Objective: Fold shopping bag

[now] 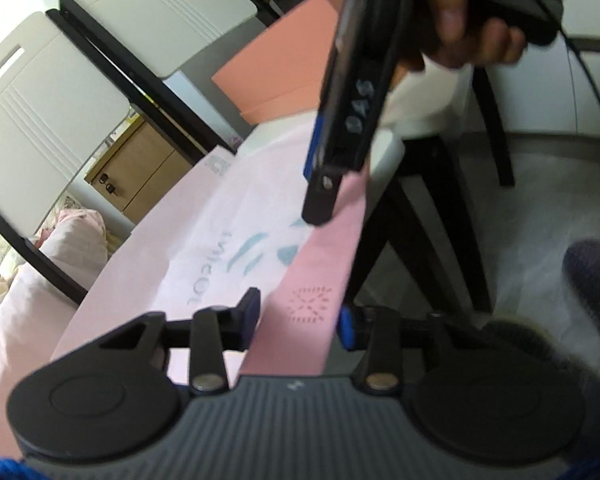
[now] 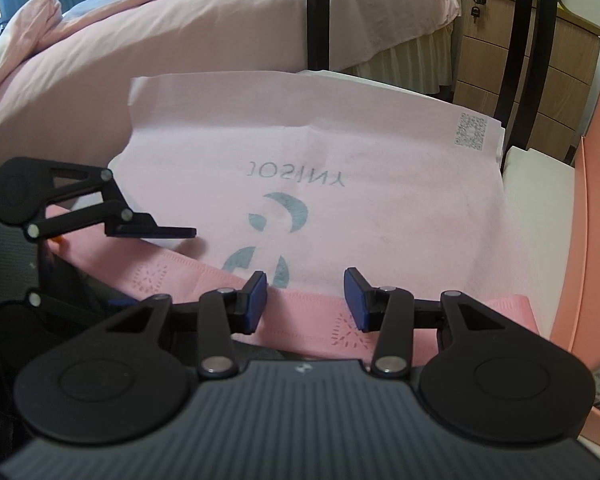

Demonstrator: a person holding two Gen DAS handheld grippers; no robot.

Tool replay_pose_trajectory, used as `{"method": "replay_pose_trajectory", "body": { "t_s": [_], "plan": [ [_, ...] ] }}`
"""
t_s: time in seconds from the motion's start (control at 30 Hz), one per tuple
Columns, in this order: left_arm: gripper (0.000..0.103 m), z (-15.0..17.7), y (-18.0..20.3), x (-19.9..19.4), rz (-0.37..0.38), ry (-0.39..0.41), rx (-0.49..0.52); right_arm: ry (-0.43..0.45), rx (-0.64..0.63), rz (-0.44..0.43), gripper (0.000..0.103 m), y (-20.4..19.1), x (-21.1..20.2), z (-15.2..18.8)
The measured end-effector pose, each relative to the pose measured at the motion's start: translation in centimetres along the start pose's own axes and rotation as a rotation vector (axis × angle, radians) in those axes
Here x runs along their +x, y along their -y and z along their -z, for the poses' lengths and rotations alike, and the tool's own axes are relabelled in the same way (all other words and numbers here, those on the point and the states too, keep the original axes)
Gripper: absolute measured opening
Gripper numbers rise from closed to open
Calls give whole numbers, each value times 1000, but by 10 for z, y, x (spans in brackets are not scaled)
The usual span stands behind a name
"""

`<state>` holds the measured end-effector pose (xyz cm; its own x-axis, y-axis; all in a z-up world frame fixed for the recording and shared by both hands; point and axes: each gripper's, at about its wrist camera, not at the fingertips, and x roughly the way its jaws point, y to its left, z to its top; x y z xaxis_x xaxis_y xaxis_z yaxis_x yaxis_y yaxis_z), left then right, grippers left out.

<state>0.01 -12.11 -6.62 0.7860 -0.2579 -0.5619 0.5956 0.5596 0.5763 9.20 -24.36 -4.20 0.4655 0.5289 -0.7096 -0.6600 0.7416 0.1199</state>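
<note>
A pale pink shopping bag (image 2: pixel 340 168) with a teal logo lies flat on a white seat (image 2: pixel 540 184). Its darker pink handle strap (image 2: pixel 320 316) runs along the near edge. My right gripper (image 2: pixel 305 300) is open, its jaws either side of the strap. My left gripper (image 1: pixel 298 316) is open around the same strap (image 1: pixel 324 256), further along it. In the left wrist view the right gripper (image 1: pixel 320 200) comes down from above onto the strap. In the right wrist view the left gripper (image 2: pixel 156 232) sits at the left, over the bag's edge.
A salmon folder (image 1: pixel 284 64) lies beyond the bag, also at the right edge in the right wrist view (image 2: pixel 596 200). Dark chair frames (image 2: pixel 320 16) with white backs (image 1: pixel 48 112), a bed with pink bedding (image 2: pixel 160 40) and a wooden drawer unit (image 2: pixel 532 68) surround the seat.
</note>
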Motion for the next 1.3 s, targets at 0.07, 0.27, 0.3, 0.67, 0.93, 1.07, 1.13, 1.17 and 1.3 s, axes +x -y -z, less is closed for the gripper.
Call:
{"method": "replay_pose_trajectory", "body": {
  "t_s": [0.07, 0.27, 0.3, 0.67, 0.93, 1.07, 1.13, 1.17, 1.3],
  "plan": [
    [39, -1, -4, -2, 12, 5, -24, 3, 8, 1, 45, 1, 0, 0],
    [32, 5, -32, -7, 114, -4, -217, 28, 60, 29, 46, 10, 4, -2],
    [24, 7, -41, -5, 141, -6, -277, 44, 72, 36, 46, 12, 3, -2],
    [11, 31, -130, 28, 449, -67, -807, 360, 70, 15, 47, 13, -41, -18],
    [11, 61, -152, 55, 578, -112, -1057, 341, -45, 0, 44, -2, -11, -16],
    [12, 59, -149, 58, 624, -124, -1034, 353, -56, 21, 44, -4, 4, -20],
    [12, 61, -151, 62, 631, -128, -1039, 364, -41, 8, 44, -3, 10, -24],
    [12, 62, -153, 64, 631, -127, -1043, 346, -49, 9, 44, -4, 16, -26],
    [18, 73, -160, 58, 603, -124, -1063, 304, -72, 18, 43, -6, 38, -31]
  ]
}}
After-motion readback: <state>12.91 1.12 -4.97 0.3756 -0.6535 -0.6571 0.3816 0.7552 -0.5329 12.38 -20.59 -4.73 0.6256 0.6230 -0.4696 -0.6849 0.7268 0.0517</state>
